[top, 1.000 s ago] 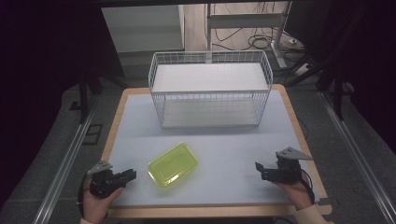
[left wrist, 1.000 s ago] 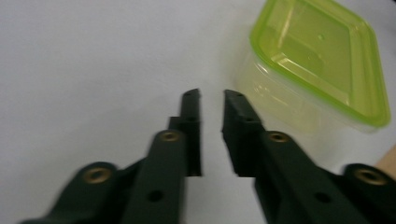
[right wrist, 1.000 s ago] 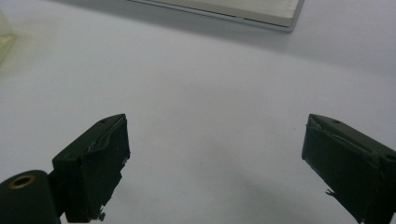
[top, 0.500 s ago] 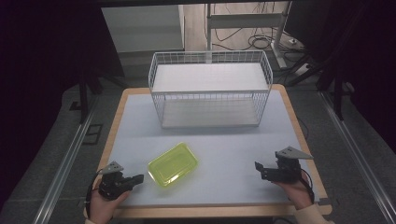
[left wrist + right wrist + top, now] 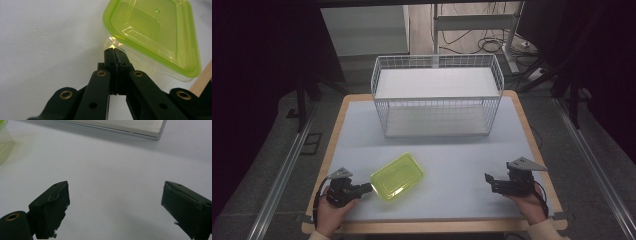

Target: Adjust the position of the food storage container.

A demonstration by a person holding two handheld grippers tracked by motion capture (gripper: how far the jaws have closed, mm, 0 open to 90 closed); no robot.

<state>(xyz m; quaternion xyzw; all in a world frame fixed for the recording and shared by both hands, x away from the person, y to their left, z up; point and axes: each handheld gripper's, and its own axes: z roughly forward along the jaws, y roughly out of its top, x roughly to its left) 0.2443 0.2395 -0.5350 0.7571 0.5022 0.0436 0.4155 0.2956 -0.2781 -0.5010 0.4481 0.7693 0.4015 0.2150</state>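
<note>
The container (image 5: 397, 176) is a translucent yellow-green plastic box, rectangular with rounded corners, closed by a matching lid with a raised rim and a stepped centre panel. In the left gripper view the clear lower body (image 5: 160, 67) shows beneath the green lid edge. Nothing can be seen inside it.

It lies flat on the pale blue surface (image 5: 452, 155), in the near-left part, well apart from the wire basket (image 5: 437, 95). In the high view its long axis runs diagonally, from near-left to far-right, with one corner pointing toward the left claw (image 5: 368, 188).

The wire basket is white, open-topped and rectangular, set at the far side of the surface with its long side across. No loose items show inside it.

The left claw has its jaws pressed together, with no gap visible between the tips. The tips sit at the near-left corner of the container; actual contact with the container cannot be confirmed.

The right claw (image 5: 488, 180) rests at the near-right of the surface, held by a hand (image 5: 527, 202). Its jaws stand wide apart and grip nothing.
</note>
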